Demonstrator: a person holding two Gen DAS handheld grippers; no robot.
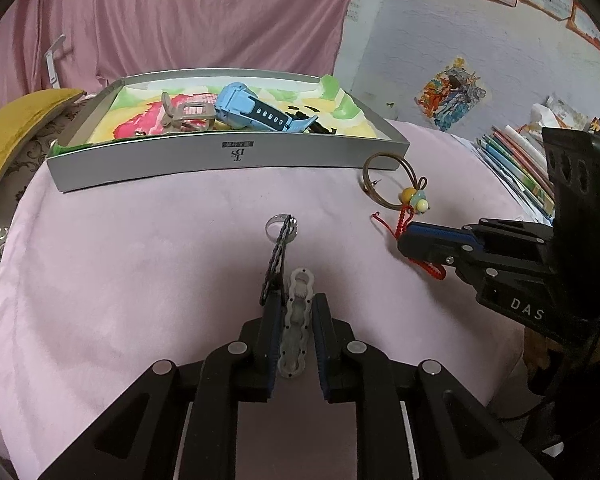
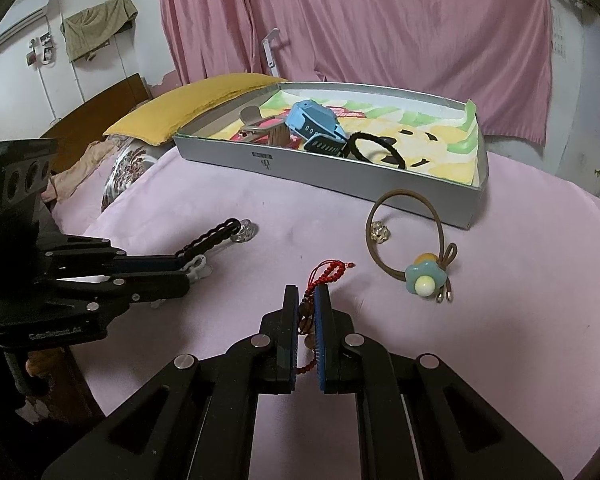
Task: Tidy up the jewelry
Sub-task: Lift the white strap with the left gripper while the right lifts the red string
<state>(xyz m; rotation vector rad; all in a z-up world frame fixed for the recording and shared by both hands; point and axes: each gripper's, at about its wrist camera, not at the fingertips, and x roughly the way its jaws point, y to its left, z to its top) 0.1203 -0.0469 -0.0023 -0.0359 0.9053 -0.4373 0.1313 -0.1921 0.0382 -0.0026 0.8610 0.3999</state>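
Observation:
In the left wrist view my left gripper [image 1: 297, 298] is shut on a translucent chain-shaped clip [image 1: 298, 320] low over the pink cloth. A black braided band [image 1: 275, 264] runs from its left finger up to a silver ring [image 1: 274, 226]. My right gripper [image 2: 306, 292] is shut on a red beaded cord [image 2: 328, 272], whose ends trail out both sides. The other view shows each one: left gripper [image 2: 184, 276], right gripper [image 1: 404, 240]. A grey box [image 1: 236, 160] at the back holds a blue watch [image 1: 252, 114], a tan strap [image 1: 184, 116] and a black hair tie [image 2: 374, 148].
A brown hair tie with a blue flower charm [image 2: 424, 280] and a small crystal stud [image 2: 380, 234] lie beside the box's right end [image 2: 472, 208]. A yellow pillow [image 2: 196, 108] sits left of the box. Stacked books [image 1: 516, 164] lie at the right edge.

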